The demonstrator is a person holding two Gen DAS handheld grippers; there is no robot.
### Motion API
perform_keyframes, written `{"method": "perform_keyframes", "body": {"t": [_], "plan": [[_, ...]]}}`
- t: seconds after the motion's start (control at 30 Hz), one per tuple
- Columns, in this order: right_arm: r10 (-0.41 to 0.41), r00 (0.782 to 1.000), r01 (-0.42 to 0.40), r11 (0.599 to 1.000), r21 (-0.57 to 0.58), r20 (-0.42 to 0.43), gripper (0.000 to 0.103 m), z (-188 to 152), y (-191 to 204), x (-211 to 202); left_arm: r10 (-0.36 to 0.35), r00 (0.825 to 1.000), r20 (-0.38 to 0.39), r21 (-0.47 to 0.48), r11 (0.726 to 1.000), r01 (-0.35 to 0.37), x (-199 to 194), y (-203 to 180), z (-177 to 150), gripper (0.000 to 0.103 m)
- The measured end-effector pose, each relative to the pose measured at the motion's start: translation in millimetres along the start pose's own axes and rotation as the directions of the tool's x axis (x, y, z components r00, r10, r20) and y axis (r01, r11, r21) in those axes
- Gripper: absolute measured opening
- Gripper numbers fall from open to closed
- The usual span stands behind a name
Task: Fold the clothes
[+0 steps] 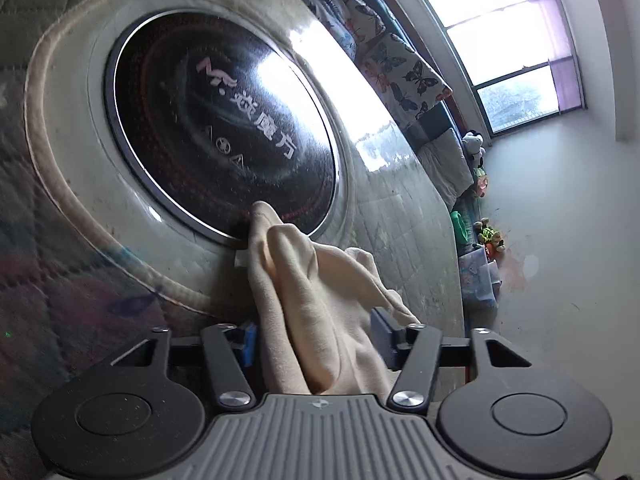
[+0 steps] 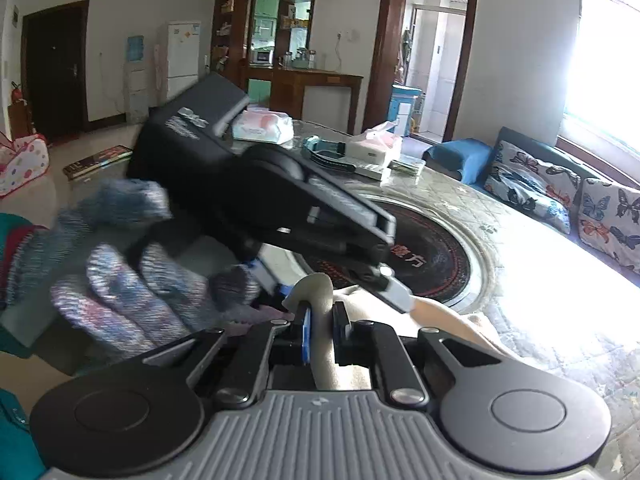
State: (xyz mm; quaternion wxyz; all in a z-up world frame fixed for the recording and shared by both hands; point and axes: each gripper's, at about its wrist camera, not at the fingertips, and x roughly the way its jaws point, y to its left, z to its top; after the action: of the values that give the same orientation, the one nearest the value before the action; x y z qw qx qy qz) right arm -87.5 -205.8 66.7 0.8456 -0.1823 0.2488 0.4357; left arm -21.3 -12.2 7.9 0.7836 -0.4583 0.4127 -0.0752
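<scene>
A cream cloth garment (image 1: 320,304) hangs bunched between the fingers of my left gripper (image 1: 316,340), whose jaws stand wide apart with the cloth loose between them. In the right wrist view my right gripper (image 2: 322,334) is shut on a fold of the same cream cloth (image 2: 320,292). The left gripper (image 2: 280,208), held by a gloved hand (image 2: 120,280), shows just above and ahead of the right gripper, its tips at the cloth. The cloth trails down onto the round table (image 2: 520,300).
The table has a black glass cooktop disc (image 1: 224,128) in the middle and a padded rim. Tissue packs and small items (image 2: 372,148) lie at its far side. Butterfly cushions (image 2: 560,196) line a bench under the window. A wall stands to the right in the left wrist view.
</scene>
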Motion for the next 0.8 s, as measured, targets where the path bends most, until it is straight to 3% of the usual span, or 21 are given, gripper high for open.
{"method": "perform_keyframes", "body": {"t": [0.1, 0.33, 0.47, 0.63, 0.73, 0.8], "plan": [[0.016, 1.000, -0.016, 1.000, -0.004, 0.001, 0.009, -4, 2, -3, 0.003, 1.000, -0.007, -0.027, 1.000, -0.003, 3, 5, 2, 0.020], [0.008, 1.000, -0.010, 0.997, 0.079, 0.015, 0.015, -13, -9, -20, 0.039, 0.999, 0.004, 0.015, 0.999, -0.039, 3, 5, 2, 0.016], [-0.080, 0.997, 0.075, 0.982, 0.171, 0.023, 0.017, -25, -34, -37, 0.055, 0.998, 0.013, 0.053, 0.997, -0.056, 2, 2, -1, 0.016], [-0.264, 0.963, 0.265, 0.905, 0.332, -0.050, 0.021, -51, -88, -51, 0.059, 0.998, 0.015, 0.062, 0.996, -0.060, 2, 1, -1, 0.016], [-0.336, 0.937, 0.344, 0.837, 0.426, -0.096, 0.022, -69, -119, -53, 0.064, 0.998, 0.016, 0.072, 0.995, -0.065, 2, -1, -1, 0.016], [-0.369, 0.922, 0.380, 0.806, 0.454, -0.116, 0.028, -79, -134, -53, 0.069, 0.997, 0.017, 0.081, 0.994, -0.071, 3, -3, -1, 0.016]]}}
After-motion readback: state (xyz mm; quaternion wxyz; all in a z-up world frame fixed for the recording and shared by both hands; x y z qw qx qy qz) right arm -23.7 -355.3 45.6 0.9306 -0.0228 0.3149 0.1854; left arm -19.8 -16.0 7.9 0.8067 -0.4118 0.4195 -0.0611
